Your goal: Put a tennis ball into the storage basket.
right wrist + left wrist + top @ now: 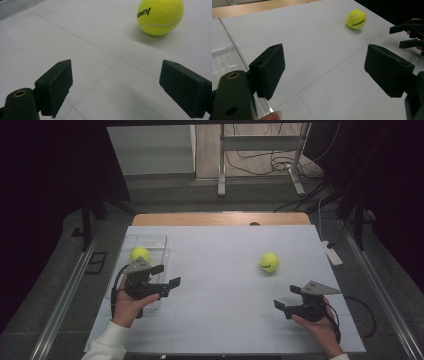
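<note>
A clear plastic box (162, 240) sits on the left part of the white table (225, 320), and one tennis ball (140, 254) lies inside it toward its far end (the box walls are see-through, so the ball shows plainly in the high view). The left gripper (166, 276) hovers over the box's near right side with its jaws spread apart and nothing between them; in the left gripper view the box's transparent wall (229, 37) runs just beside the left-hand jaw. A second tennis ball (269, 262) rests on the bare table right of centre, well apart from the box and from every table edge. The right gripper (287, 297) is held near the table's right front corner, jaws parted and empty, pointing toward that ball, which lies a little beyond them in the right gripper view (160, 15). Between the two grippers the table surface lies flat and open, with the wooden far edge (220, 218) beyond.
</note>
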Tool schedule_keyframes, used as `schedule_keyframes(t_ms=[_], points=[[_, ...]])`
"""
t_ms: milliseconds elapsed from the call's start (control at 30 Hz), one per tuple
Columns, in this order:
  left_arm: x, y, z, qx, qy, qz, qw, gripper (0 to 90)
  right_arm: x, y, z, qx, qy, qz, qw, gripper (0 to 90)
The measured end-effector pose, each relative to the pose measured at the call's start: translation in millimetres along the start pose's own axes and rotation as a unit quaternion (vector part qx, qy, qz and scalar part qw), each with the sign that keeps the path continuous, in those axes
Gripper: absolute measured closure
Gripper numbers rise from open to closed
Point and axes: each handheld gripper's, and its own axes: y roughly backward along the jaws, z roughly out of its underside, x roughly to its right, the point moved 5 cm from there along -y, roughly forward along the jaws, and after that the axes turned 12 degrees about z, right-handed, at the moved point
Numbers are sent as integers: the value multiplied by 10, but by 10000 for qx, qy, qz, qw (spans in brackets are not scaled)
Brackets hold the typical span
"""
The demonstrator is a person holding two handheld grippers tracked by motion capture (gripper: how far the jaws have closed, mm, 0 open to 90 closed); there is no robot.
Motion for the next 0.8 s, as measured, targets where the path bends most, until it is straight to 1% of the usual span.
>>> schedule_keyframes(t_ms=[67, 267, 533, 800], points=[[6, -10, -5, -6, -14, 7, 10000, 177, -3, -5, -2, -5, 3, 7, 10000, 122], [54, -80, -59, -61, -162, 60, 9998, 176, -20, -12, 3, -33, 32, 20, 10000, 122], [84, -199, -83, -163, -214, 59, 9996, 173, -12, -28, 6, -37, 49, -13, 10000, 122], [169, -317, -99, -230, -265, 88, 9993, 172, -22, -22, -13, 9, 66, -63, 10000, 123]])
